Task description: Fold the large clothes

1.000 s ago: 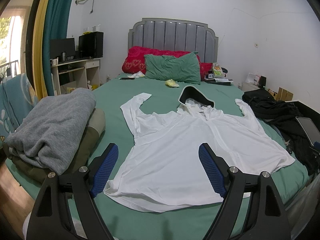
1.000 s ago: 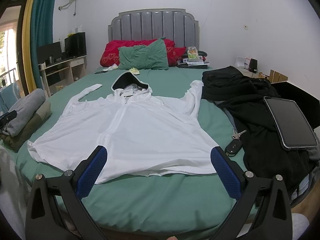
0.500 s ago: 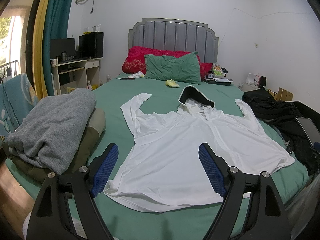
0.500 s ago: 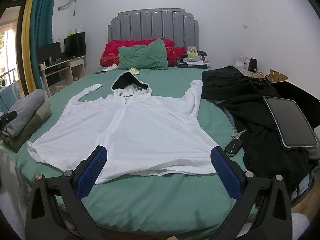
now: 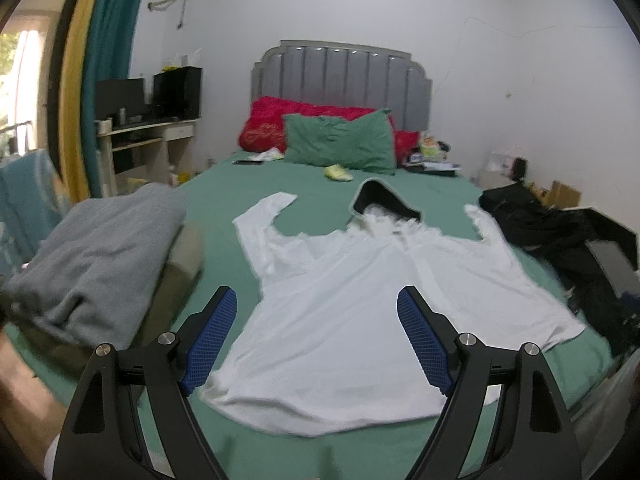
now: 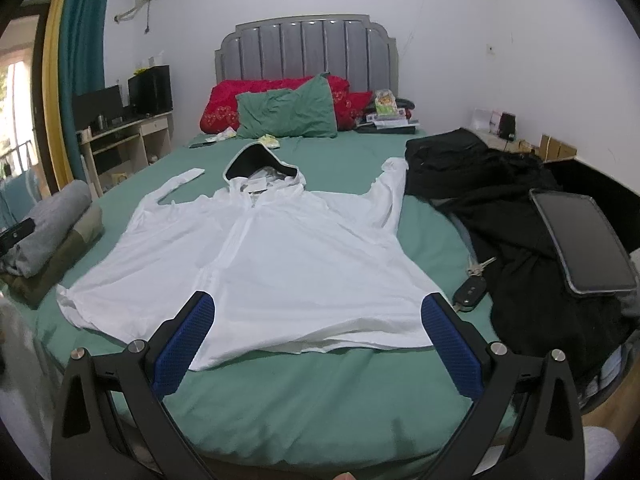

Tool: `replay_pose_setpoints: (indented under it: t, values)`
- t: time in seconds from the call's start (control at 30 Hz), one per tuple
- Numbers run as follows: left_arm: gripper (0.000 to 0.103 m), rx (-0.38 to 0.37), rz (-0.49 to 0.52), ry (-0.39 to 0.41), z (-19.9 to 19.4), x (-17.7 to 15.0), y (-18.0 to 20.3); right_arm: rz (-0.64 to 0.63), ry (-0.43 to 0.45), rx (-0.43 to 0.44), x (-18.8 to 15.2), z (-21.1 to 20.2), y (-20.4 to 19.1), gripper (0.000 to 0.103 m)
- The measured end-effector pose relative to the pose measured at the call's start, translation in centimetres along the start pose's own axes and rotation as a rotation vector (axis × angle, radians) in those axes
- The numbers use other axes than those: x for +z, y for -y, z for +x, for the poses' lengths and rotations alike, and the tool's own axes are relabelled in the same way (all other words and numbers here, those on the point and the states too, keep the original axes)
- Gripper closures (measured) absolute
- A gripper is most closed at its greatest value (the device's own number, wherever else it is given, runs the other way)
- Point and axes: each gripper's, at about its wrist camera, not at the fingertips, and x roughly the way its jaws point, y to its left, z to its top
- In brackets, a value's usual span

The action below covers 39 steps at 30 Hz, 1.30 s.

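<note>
A white hooded top [image 5: 352, 300] lies flat at the centre of the frame on the green bed [image 6: 320, 400], sleeves up. Left tongs [image 5: 316, 344] and right tongs [image 6: 318, 344] hang spread wide at the bottom, holding nothing.

A white hoodie [image 5: 360, 300] [image 6: 272, 256] lies spread flat, front up, on the green bed [image 6: 304, 412], its hem toward the foot. Both sleeves angle up toward the headboard, and the dark-lined hood [image 6: 256, 162] lies open above the collar. A zip line runs down the middle.
</note>
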Motion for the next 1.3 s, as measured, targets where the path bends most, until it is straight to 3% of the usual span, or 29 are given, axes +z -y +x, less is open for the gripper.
replay_pose_setpoints:
  t: [0.17, 0.27, 0.43, 0.47, 0.6, 0.63, 0.7, 0.83, 0.9, 1.0, 1.07, 1.13, 1.17, 1.23, 1.3]
  values:
    - [0.013, -0.09, 0.02, 0.05, 2.8, 3.8, 1.0, 0.059, -0.006, 0.03, 3.5, 2.3, 1.9, 0.001]
    - [0.013, -0.151, 0.001, 0.018, 6.6, 6.0, 1.4, 0.088, -0.013, 0.054, 7.1, 6.0, 4.1, 0.001]
    - [0.013, -0.136, 0.019, -0.016, 15.2, 8.1, 1.2, 0.128, -0.088, 0.104, 13.1, 16.1, 8.8, 0.002]
    - [0.013, -0.133, 0.022, -0.02, 16.5, 8.3, 1.0, 0.123, -0.106, 0.103, 13.9, 17.9, 9.5, 0.007]
    - [0.013, -0.07, 0.01, -0.072, 23.3, 7.6, -0.8, 0.11, -0.217, 0.053, 17.3, 28.0, 13.9, 0.046]
    - [0.013, -0.064, -0.02, -0.116, 25.1, 7.5, -1.5, 0.13, -0.249, 0.045, 18.0, 30.9, 15.2, 0.048]
    - [0.013, -0.051, -0.062, -0.166, 27.4, 7.7, -2.9, 0.152, -0.287, 0.018, 19.3, 35.4, 17.3, 0.049]
    - [0.013, 0.067, -0.032, -0.142, 30.1, 7.4, -4.6, 0.138, -0.334, -0.058, 21.7, 44.0, 19.6, 0.049]
    - [0.013, 0.096, -0.045, -0.197, 31.2, 6.5, -5.6, 0.148, -0.365, -0.092, 22.1, 47.5, 20.7, 0.049]
    - [0.013, 0.066, -0.123, -0.25, 31.6, 5.9, -6.9, 0.154, -0.384, -0.136, 22.4, 51.2, 21.3, 0.048]
    - [0.013, 0.044, -0.132, -0.265, 31.6, 5.7, -7.0, 0.084, -0.377, -0.156, 22.6, 52.6, 20.3, 0.045]
    - [0.013, 0.029, -0.133, -0.282, 32.1, 5.4, -7.2, 0.016, -0.395, -0.201, 22.3, 53.1, 19.7, 0.062]
    - [0.013, 0.017, -0.139, -0.293, 32.5, 5.3, -7.3, -0.025, -0.392, -0.231, 22.5, 53.0, 19.9, 0.093]
    - [0.013, -0.019, -0.167, -0.316, 32.7, 5.1, -7.4, 0.025, -0.397, -0.171, 23.1, 51.6, 21.2, 0.097]
    - [0.013, -0.041, -0.185, -0.311, 32.5, 5.2, -7.1, -0.012, -0.358, -0.172, 24.2, 49.0, 21.1, 0.102]
